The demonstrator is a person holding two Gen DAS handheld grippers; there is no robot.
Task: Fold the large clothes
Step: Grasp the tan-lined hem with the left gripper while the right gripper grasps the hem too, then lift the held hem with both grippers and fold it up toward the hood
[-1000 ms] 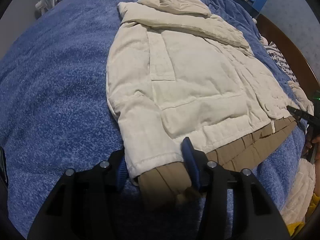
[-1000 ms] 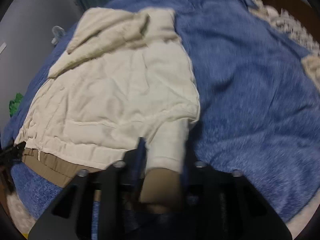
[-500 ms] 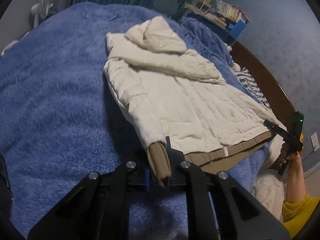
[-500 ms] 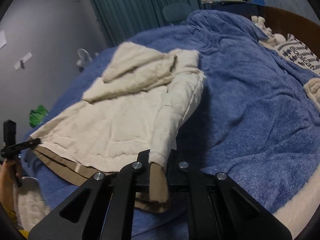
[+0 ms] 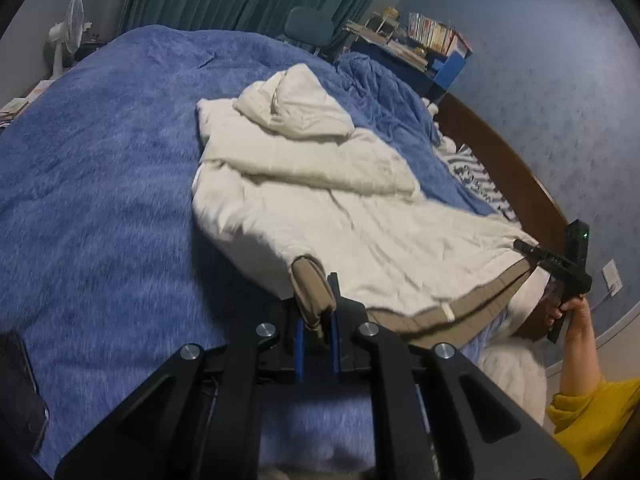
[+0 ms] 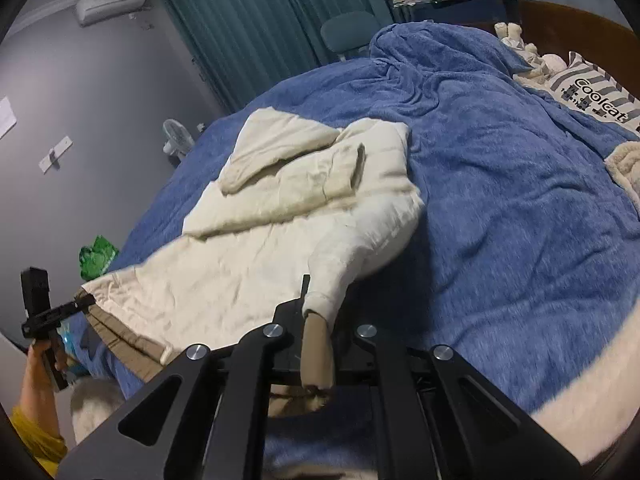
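Jacket (image 5: 328,208), cream and padded with a tan lining, lies spread on the blue blanket (image 5: 100,184) of the bed, hood (image 5: 296,108) at the far end and hem toward the person. One sleeve is already laid across the chest below the hood. The hem is raised off the blanket at both corners, so the cloth sags between them.

The step in hand looks like the bottom-to-top fold: both lower corners are gripped and lifted, ready to be carried toward the hood.

Left gripper (image 5: 318,320) has its fingers pressed together on the tan cuff (image 5: 312,288) at its corner. Right gripper (image 6: 318,344) likewise pinches the cuff (image 6: 318,356) of the other sleeve, which hangs down between its fingers.

The next move probably calls for both grippers to travel forward together, level and apart enough to keep the hem taut, then lower it near the shoulders. Uneven travel would skew the fold; the padded cloth may slump in the middle.

A dark phone (image 5: 20,384) lies on the blanket near the left gripper, clear of the jacket.
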